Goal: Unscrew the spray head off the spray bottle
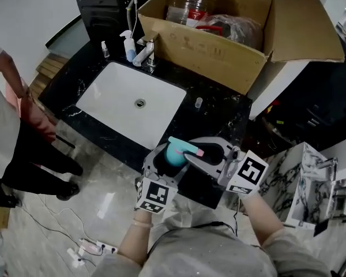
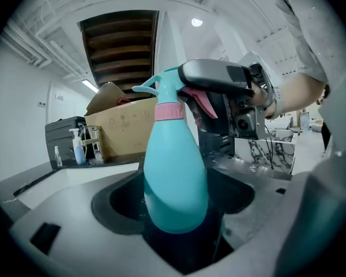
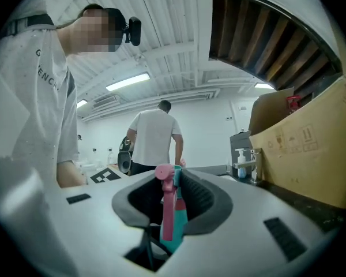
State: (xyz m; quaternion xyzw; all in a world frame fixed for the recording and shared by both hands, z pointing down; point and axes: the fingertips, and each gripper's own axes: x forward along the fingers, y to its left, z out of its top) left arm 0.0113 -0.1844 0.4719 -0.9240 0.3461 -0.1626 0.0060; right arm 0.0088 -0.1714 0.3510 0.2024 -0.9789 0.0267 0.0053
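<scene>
Bottle: the teal bottle (image 2: 174, 166) stands upright in the air over the near edge of the black bench (image 1: 219, 111), on the person's side of the sink (image 1: 98, 105), resting on nothing
Left gripper: the left gripper (image 1: 165, 161) has its fingers clenched on the fat lower body of the bottle, a dark pad on each flank
Right gripper: the right gripper (image 3: 174, 208) has its fingers clenched on the spray head (image 2: 168, 88), ribbed pads on either side, the pink trigger (image 3: 165, 212) facing back at its camera
Long axis: runs straight up from the left fingers, through the pink collar (image 2: 170, 111), to the head
Approach: both grippers come in roughly level, so both lie across that axis, not along it; the right one reaches in from the person's right, at head height
Collar: sits between the two grips, touched by neither, so the thread looks free to turn
Nearer hand: the right is on the head; the left is well below it, on the body
Progress: the head looks fully seated, with no gap showing at the collar
Coming move, as I judge it: the turn has to go round the upright axis, so one hand swings sideways about the bottle while the other holds firm
Risk, as I judge it: the pads could slip on the smooth round body, or the squeeze on the head could press the trigger
</scene>
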